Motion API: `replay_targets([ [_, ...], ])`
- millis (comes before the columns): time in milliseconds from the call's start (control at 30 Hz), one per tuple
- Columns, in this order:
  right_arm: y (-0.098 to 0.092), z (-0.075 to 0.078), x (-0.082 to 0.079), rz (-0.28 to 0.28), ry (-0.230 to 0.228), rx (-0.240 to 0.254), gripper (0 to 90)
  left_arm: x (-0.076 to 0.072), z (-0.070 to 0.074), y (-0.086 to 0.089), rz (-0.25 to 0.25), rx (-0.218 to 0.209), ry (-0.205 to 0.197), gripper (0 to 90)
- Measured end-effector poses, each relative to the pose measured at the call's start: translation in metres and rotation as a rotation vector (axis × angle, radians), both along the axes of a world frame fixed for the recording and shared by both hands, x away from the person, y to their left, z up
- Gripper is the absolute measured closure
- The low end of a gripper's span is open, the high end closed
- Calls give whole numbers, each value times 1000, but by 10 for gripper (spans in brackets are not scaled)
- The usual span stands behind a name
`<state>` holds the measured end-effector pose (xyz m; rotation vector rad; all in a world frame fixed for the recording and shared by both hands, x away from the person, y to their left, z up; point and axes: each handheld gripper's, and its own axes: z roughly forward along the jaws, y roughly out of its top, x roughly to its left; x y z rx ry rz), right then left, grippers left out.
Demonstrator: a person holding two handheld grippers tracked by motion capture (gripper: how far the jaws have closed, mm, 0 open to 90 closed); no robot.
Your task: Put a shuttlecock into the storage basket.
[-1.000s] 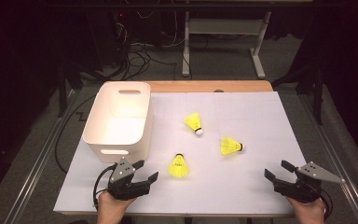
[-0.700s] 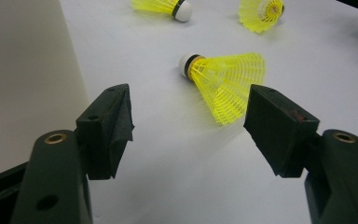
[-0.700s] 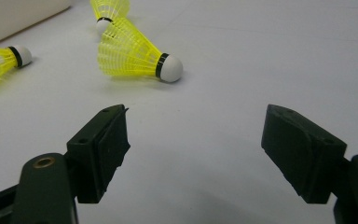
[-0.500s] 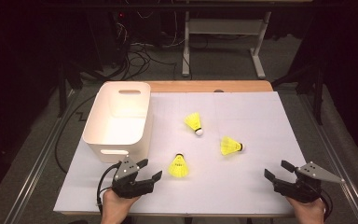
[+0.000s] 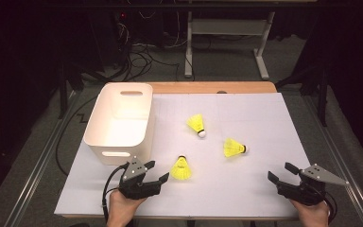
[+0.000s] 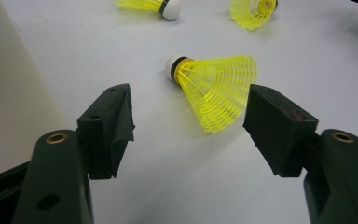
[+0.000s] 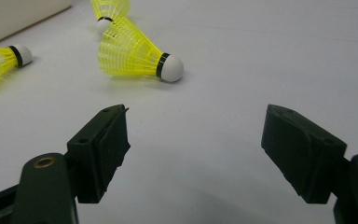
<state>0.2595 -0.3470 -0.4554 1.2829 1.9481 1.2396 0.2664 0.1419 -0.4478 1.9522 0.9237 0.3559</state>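
High view: left gripper (image 5: 156, 172) spread wide beside nearest shuttlecock (image 5: 181, 168), near white bin (image 5: 120, 123); right gripper (image 5: 280, 173) likewise agape, near right. Left gripper view: shuttlecock (image 6: 214, 88) lying just beyond parted jaws. Right gripper view: another shuttlecock (image 7: 135, 58) farther off.

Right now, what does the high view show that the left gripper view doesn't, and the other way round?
The high view alone takes in the right gripper, open at the sheet's near right corner, and the white bin's handles and open top. The left gripper view alone gives the close detail: the nearest shuttlecock lies on its side with its skirt towards the wide-open jaws, untouched. Both show the left gripper, all three yellow shuttlecocks and the white sheet.
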Motion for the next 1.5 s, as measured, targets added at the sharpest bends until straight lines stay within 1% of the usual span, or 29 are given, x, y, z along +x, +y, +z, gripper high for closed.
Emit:
replay_targets([
  [167,0,0,0,-1,0,1,235,3,-2,-3,-4,5,12,338],
  [500,0,0,0,-1,-1,4,234,8,-5,-13,-19,33,21,342],
  [633,0,0,0,-2,-2,5,234,11,-7,-16,-19,41,24,343],
  [733,0,0,0,-1,-2,5,234,13,-7,-18,-20,34,31,347],
  [1067,0,0,0,1,-4,4,234,21,-12,-28,-21,59,41,362],
  [1167,0,0,0,2,-2,5,234,23,-13,-31,-13,52,61,380],
  [1267,0,0,0,4,-4,5,234,27,-14,-33,-8,56,80,403],
  [1333,0,0,0,4,-3,5,234,29,-15,-33,-2,62,93,430],
  [1400,0,0,0,4,-2,6,234,32,-16,-33,4,66,112,438],
  [1500,0,0,0,4,-2,5,234,35,-16,-35,23,87,143,466],
])
